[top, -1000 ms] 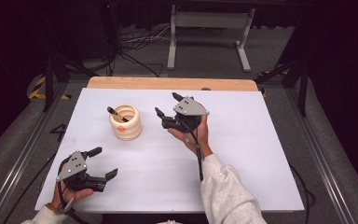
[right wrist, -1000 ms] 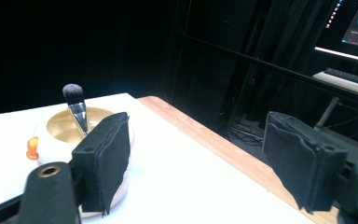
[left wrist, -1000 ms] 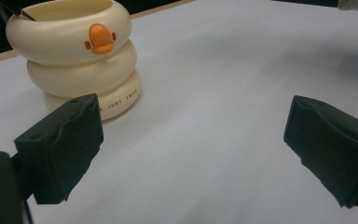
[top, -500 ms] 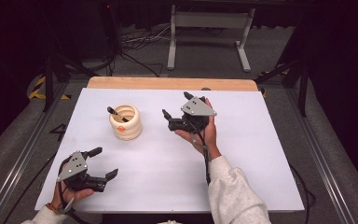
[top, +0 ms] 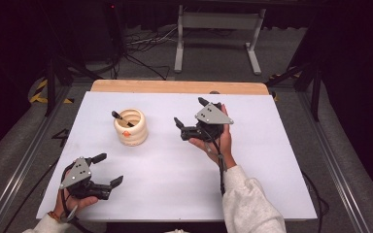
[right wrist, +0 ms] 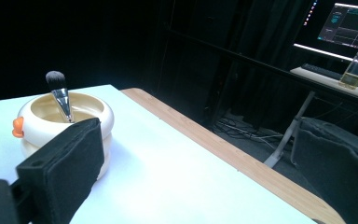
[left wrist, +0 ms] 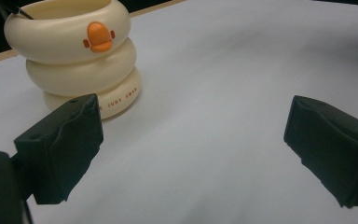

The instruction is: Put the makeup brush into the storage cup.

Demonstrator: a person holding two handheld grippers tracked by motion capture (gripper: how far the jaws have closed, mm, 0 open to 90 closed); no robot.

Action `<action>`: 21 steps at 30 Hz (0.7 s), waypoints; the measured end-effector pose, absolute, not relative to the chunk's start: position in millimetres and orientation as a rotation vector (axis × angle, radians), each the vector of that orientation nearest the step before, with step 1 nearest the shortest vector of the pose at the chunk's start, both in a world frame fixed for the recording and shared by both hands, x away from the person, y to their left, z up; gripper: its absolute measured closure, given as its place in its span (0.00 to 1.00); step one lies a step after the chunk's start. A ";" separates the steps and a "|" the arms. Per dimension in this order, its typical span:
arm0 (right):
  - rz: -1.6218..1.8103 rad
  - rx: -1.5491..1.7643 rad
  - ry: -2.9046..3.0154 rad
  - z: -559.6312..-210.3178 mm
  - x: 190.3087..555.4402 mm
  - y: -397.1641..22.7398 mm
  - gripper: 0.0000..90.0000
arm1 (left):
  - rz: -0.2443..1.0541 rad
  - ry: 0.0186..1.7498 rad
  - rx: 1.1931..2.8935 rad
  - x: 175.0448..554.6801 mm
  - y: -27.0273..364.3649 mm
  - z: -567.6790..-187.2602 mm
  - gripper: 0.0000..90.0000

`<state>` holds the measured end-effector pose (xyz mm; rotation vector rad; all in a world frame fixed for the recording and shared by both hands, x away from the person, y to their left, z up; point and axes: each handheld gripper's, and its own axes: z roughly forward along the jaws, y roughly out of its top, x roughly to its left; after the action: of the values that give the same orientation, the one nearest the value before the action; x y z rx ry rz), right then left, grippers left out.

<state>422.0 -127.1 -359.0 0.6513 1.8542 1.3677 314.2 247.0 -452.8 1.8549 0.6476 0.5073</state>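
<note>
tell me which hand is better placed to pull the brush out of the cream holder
Probably right. The right tongs are open and raised beside the cream ringed duck-bill holder, looking at the black makeup brush standing in it. The left tongs, also open, sit low near the table's front edge, farther off.

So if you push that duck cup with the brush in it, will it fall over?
Probably not easily: the cream duck cup is squat and wide, made of stacked rings, so it would likely slide on the smooth white table. The brush leans loosely on the rim, so it may rattle or shift.
</note>
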 end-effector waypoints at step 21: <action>1.312 0.650 1.816 -355.1 410.6 -152.2 0.05 | 0.505 0.655 1.857 314.7 246.0 -453.6 0.06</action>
<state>410.6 -152.2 -355.1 0.6496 1.8164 1.3121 314.7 246.0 -453.6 1.8566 0.6549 0.5053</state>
